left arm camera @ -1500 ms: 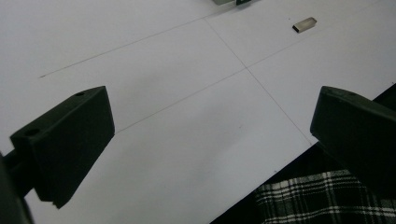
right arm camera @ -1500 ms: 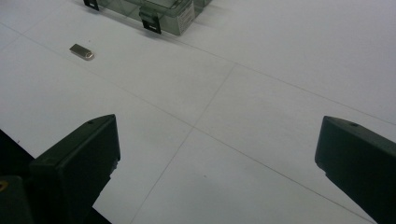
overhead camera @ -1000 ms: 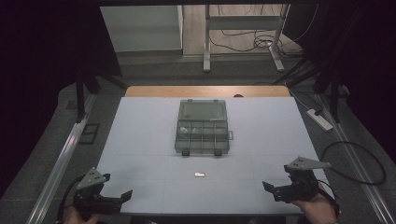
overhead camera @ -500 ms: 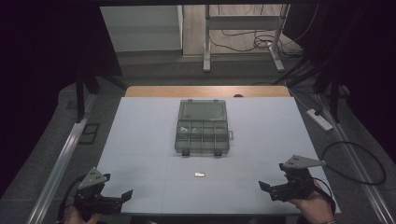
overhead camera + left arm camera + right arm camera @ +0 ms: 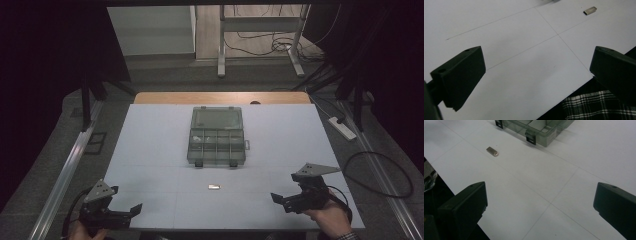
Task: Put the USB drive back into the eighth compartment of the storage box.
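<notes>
A small silver metal piece (image 5: 214,187) lies on the white table (image 5: 150,135), in front of a clear grey compartment box (image 5: 216,136) with its lid open. My left gripper (image 5: 131,210) hovers open at the table's front left corner; the metal piece (image 5: 590,10) lies far ahead of it. My right gripper (image 5: 280,200) is open at the front right, pointing left toward the piece (image 5: 492,151) and the box (image 5: 537,127). Nothing sits between either pair of jaws.
The table's front edge runs just under both grippers. A plaid sleeve (image 5: 596,106) shows below the edge. A power strip (image 5: 342,127) and cables (image 5: 380,172) lie on the floor to the right. A metal rail (image 5: 65,175) runs along the left.
My right gripper has shifted left and slightly toward the front edge. The left gripper has barely moved. The box and metal piece stay put.
</notes>
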Demonstrator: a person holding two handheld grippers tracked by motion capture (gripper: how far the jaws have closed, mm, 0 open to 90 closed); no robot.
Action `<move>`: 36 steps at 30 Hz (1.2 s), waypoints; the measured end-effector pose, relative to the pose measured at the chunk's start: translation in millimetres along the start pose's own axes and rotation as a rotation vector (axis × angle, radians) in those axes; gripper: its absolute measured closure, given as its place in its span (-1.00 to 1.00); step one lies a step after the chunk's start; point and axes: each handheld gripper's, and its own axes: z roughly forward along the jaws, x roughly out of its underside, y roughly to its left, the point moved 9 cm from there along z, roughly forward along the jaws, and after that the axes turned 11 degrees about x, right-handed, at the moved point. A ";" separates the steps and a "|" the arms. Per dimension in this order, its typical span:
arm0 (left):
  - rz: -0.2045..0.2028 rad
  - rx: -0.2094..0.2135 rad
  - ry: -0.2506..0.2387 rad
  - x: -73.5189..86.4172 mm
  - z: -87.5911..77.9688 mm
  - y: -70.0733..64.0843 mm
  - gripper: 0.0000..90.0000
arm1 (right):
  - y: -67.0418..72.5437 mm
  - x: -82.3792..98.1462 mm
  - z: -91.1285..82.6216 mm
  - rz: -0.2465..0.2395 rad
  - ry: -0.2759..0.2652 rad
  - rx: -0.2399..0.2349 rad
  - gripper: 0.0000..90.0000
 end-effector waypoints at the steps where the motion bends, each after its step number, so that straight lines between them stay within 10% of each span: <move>1: 0.000 0.000 0.001 0.0 0.0 -0.1 -0.99 | 1.0 -0.6 0.8 -0.003 -0.001 -0.003 -1.00; 36: 0.018 -0.004 0.005 0.1 0.4 -1.4 -0.99 | 31.1 -19.5 33.4 -0.113 0.047 -0.069 -1.00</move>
